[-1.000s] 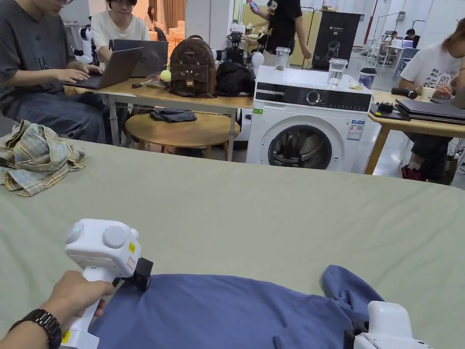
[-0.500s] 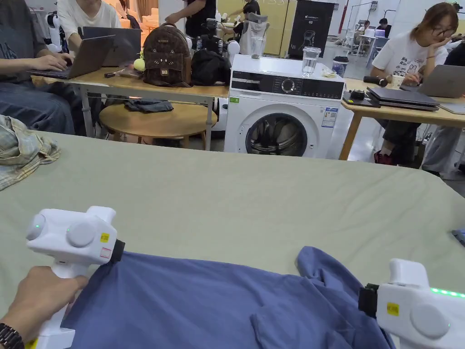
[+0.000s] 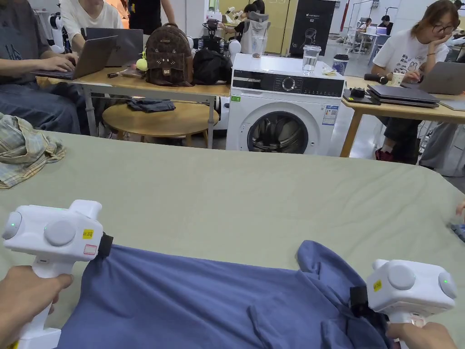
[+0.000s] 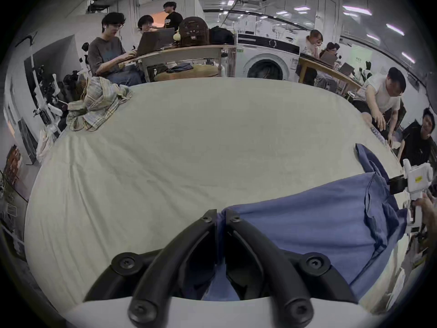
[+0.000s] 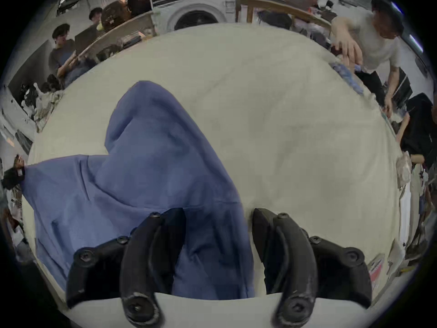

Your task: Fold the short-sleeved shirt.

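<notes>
Now the left gripper [image 4: 221, 217] has its jaws clamped together on a corner of the blue shirt [image 3: 204, 304], which lies on the green table [image 3: 236, 200]. Meanwhile the right gripper [image 5: 218, 217] has its jaws apart over bunched cloth. Yellow stickers are unreadable.

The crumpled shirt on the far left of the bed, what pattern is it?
Plaid shirt: pale green and beige checks, clearest in the left gripper view.

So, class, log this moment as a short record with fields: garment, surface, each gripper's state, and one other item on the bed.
garment: blue shirt, spread but rumpled at its right side
surface: pale green bed sheet
left gripper: jaws shut on the shirt's left edge
right gripper: jaws open, blue cloth lying between them
other item: crumpled plaid shirt at the far left
</notes>
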`<action>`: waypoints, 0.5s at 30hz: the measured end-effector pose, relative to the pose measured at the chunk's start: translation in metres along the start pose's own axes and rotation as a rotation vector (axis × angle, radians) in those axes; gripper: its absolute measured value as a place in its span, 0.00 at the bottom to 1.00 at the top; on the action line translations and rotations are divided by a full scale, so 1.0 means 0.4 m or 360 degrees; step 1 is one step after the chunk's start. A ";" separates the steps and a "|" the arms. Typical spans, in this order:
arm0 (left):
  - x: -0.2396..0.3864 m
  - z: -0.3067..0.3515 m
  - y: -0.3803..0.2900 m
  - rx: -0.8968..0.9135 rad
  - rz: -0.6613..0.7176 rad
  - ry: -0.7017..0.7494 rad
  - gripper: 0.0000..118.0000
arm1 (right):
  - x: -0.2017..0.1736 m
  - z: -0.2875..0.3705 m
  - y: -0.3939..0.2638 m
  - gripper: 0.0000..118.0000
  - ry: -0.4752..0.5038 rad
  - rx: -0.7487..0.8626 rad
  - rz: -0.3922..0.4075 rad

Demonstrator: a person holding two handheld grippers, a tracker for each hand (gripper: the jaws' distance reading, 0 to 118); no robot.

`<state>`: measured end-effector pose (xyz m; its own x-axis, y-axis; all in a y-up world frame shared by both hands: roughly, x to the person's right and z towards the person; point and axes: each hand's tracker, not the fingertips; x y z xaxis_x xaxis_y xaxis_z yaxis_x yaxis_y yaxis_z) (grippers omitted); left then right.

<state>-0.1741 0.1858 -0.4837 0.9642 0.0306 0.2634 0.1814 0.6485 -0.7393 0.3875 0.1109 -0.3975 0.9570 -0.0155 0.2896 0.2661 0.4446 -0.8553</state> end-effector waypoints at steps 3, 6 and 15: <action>0.000 0.006 -0.005 0.0004 0.0002 -0.0002 0.00 | 0.001 0.006 0.003 0.00 -0.0036 0.0054 0.0047; -0.002 0.016 -0.007 0.0018 0.0013 -0.0008 0.00 | 0.019 0.028 -0.001 0.00 0.0019 0.0083 0.0043; 0.006 0.141 0.044 0.0176 0.0020 -0.0028 0.00 | 0.016 0.251 0.047 0.00 0.0047 0.0577 0.0006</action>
<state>-0.1795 0.2400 -0.4611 0.9625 0.0520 0.2663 0.1460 0.7280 -0.6699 0.3870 0.2090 -0.3688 0.9622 -0.0366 0.2699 0.2094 0.7331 -0.6471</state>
